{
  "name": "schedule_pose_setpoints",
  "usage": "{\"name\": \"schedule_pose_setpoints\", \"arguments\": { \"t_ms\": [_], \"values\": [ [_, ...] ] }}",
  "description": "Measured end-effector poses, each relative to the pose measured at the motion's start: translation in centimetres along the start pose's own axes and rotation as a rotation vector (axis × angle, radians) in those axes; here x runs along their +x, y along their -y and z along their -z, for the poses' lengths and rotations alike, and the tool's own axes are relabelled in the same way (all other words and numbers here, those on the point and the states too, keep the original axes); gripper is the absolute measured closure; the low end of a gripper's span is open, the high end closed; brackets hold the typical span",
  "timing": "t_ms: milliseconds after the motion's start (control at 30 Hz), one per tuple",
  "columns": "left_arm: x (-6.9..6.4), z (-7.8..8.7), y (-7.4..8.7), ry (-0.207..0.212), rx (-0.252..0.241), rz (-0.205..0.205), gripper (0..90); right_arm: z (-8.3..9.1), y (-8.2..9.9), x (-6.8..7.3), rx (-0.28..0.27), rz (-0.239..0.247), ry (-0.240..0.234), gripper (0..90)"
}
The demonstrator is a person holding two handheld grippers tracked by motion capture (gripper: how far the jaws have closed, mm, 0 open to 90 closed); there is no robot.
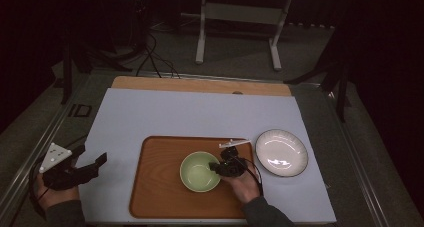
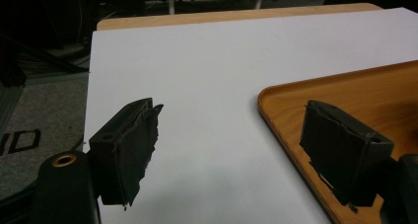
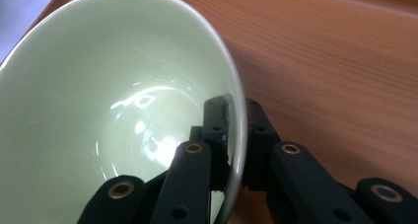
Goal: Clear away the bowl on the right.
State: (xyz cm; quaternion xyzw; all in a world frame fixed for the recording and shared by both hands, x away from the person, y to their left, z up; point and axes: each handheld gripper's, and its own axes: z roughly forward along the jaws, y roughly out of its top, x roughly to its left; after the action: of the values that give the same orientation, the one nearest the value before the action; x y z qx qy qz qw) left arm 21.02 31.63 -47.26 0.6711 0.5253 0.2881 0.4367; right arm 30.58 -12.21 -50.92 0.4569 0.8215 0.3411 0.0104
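A pale green bowl (image 1: 199, 171) sits on the wooden tray (image 1: 160, 187) in the high view. My right gripper (image 1: 220, 167) is shut on the bowl's right rim. In the right gripper view one jaw lies inside the green bowl (image 3: 98, 110) and the other outside, with the rim pinched at my right gripper (image 3: 235, 130). My left gripper (image 1: 97, 163) rests at the table's left edge, open, with nothing between its jaws. The left gripper view looks between the spread jaws of my left gripper (image 2: 231, 150) over white table cover toward the tray's corner (image 2: 281, 105).
A white plate (image 1: 281, 152) with a dark rim lies on the white cover right of the tray. The wooden table edge (image 1: 200, 84) runs along the back. Cables and a white stand (image 1: 240, 17) are on the floor beyond.
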Motion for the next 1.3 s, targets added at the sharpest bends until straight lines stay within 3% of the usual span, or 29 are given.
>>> {"name": "schedule_pose_setpoints", "arguments": {
  "t_ms": [267,600,1167,1300],
  "values": [
    [0.0,0.0,0.0,0.000,0.003,-0.002,21.5,-0.1,0.0,-0.3,0.009,-0.001,0.001,82.7],
    [0.0,-0.1,0.0,0.000,0.002,-0.002,21.5,0.3,0.1,-0.2,0.007,0.071,0.019,67.6],
    [-0.1,-0.1,0.0,-0.001,0.006,-0.007,21.5,4.8,-0.2,-0.7,-0.118,0.167,0.079,54.2],
    [0.0,-0.1,0.0,-0.003,0.003,-0.007,21.5,6.5,0.0,-1.0,-0.159,0.212,0.139,53.5]
  ]
}}
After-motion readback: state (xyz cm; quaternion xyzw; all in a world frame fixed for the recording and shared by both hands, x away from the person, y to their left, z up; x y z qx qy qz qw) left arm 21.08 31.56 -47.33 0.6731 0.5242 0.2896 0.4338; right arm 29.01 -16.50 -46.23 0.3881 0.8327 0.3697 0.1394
